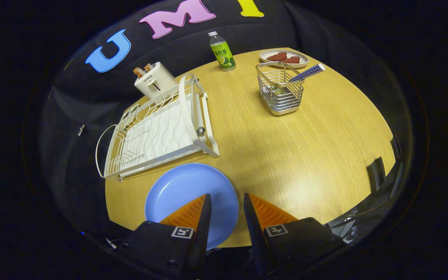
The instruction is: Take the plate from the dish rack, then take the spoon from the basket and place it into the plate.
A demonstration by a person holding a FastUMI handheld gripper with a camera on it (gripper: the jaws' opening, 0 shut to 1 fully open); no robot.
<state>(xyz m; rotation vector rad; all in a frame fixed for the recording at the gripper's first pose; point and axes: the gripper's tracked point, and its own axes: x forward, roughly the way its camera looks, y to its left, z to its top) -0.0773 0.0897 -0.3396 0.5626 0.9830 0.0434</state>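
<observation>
1. A round wooden table (286,155) with a pale grain carries everything in view.
2. A white toaster (154,80) stands at the table's far edge, just behind the white wire rack, with two browned slices (143,70) sticking up out of its slots.
3. A bottle (222,51) with a white cap and a green label stands upright near the far edge, between the toaster and the wire basket.
4. A small oval dish (285,58) sits just beyond the basket, holding reddish-brown pieces of food (283,57).
</observation>
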